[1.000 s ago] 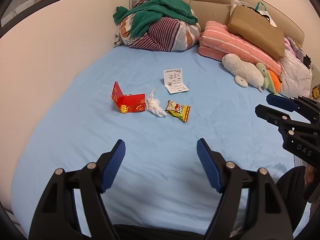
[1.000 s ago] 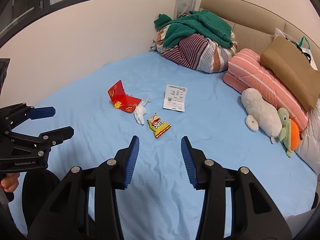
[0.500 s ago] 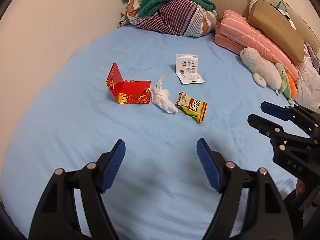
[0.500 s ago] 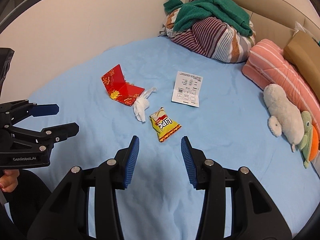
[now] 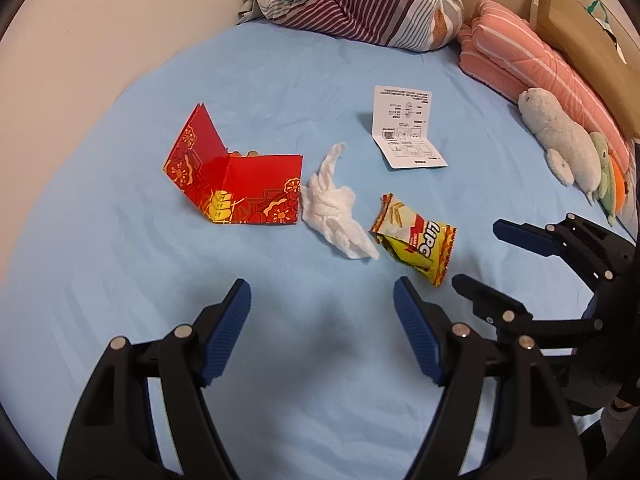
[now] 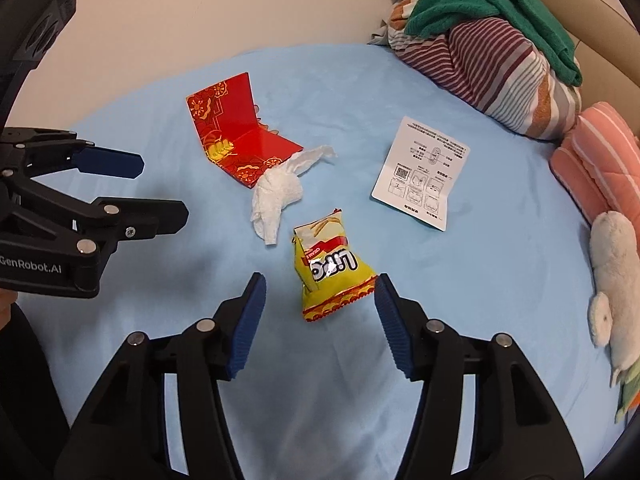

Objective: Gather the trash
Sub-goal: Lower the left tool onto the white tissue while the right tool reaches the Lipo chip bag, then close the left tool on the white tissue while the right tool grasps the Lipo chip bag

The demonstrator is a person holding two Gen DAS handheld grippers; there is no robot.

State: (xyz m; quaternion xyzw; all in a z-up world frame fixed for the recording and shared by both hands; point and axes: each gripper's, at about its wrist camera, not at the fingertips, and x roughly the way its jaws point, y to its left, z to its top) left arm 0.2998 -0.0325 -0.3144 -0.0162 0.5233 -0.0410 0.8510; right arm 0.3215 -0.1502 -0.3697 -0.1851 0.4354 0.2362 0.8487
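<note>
Trash lies on the blue bed sheet (image 5: 120, 280): a red and gold folded card (image 5: 236, 184), a crumpled white tissue (image 5: 336, 212), a yellow snack wrapper (image 5: 416, 240) and a white printed leaflet (image 5: 404, 132). My left gripper (image 5: 322, 316) is open and empty, hovering short of the tissue. My right gripper (image 6: 320, 304) is open, its fingertips either side of the near end of the snack wrapper (image 6: 328, 268), above it. The card (image 6: 236, 136), tissue (image 6: 280, 196) and leaflet (image 6: 424, 172) lie beyond it.
A striped bundle with a green towel (image 6: 488, 28) sits at the bed head. A pink striped pillow (image 5: 532, 52), a brown paper bag (image 5: 588, 32) and plush toys (image 5: 560, 136) line the right side. A beige wall (image 5: 100, 20) borders the left.
Both grippers have moved forward and down toward the trash. The right gripper's jaws have opened wider and now flank the snack wrapper.
</note>
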